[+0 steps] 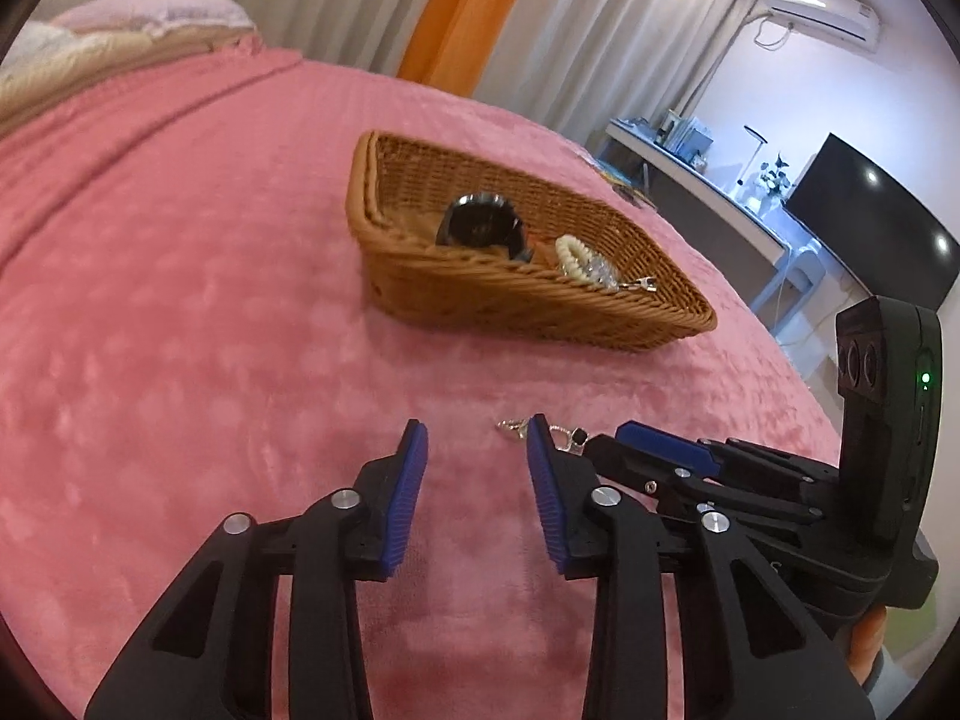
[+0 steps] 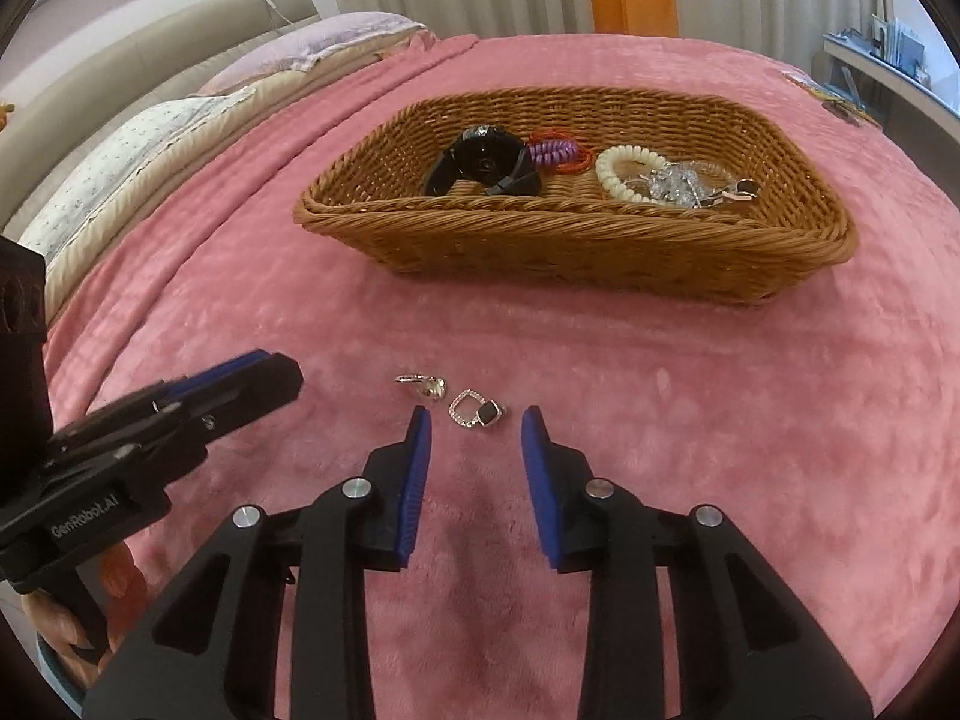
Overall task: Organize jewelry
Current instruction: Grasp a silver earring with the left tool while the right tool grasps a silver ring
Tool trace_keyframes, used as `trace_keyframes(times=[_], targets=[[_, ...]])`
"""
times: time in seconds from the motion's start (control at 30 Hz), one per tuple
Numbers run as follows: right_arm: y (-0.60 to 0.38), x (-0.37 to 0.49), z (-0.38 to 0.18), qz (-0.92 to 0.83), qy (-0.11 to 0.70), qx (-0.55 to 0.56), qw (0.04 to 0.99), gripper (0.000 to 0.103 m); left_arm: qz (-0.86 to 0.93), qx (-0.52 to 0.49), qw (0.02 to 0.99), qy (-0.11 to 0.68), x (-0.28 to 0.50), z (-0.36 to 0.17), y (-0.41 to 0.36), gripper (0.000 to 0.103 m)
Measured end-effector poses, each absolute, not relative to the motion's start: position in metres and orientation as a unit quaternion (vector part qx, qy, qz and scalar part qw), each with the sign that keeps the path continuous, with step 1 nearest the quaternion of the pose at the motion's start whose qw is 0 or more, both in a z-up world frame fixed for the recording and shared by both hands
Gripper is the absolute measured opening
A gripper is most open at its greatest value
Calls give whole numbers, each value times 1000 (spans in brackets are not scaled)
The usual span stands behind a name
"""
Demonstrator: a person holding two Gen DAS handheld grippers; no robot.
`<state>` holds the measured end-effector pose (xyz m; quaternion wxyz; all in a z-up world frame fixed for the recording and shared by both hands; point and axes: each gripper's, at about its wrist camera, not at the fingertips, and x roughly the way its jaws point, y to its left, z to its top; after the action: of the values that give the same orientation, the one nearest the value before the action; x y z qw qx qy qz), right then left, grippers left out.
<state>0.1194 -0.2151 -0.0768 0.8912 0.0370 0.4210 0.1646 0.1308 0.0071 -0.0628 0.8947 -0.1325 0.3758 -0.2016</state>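
Note:
Two small earrings lie on the pink blanket [image 2: 660, 420]: a silver one [image 2: 423, 387] and a square one with a black stone [image 2: 477, 414]. My right gripper [image 2: 477, 417] is open, its blue pads on either side of the black-stone earring without pressing it. My left gripper [image 1: 477, 426] is open over bare blanket, with the silver earring [image 1: 510, 426] just beyond its right fingertip. Each gripper shows in the other's view: the left gripper [image 2: 282, 369] at the left, the right gripper [image 1: 606, 441] at the right. Behind stands a wicker basket [image 2: 540, 222] holding a black watch [image 2: 480, 165], a purple coil [image 2: 552, 151] and a cream bracelet [image 2: 624, 171].
Pillows [image 2: 150, 144] and a headboard lie at the far left of the bed. The bed's edge falls away on the right toward a desk [image 1: 690, 180] and a dark screen [image 1: 870, 222]. Small items [image 2: 834, 99] sit near the far right corner of the blanket.

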Motion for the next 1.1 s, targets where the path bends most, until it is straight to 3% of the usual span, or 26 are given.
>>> trace_keyframes(times=[0.13,0.37,1.0,1.1], targets=[[-210,127,-82,158,431,27,888,27,-206,-132,892,381,133,-67,5,30],[-207,136,-89,147,445,21,883,10,-210,-108,886,400,138,-73,-8,30],[-260,140,-85,166,433,93,881,6,-196,13,881,430,165,-81,-69,30],[-258,139,-84,176,432,91,880,6,-188,23,883,429,168,-83,-70,18]])
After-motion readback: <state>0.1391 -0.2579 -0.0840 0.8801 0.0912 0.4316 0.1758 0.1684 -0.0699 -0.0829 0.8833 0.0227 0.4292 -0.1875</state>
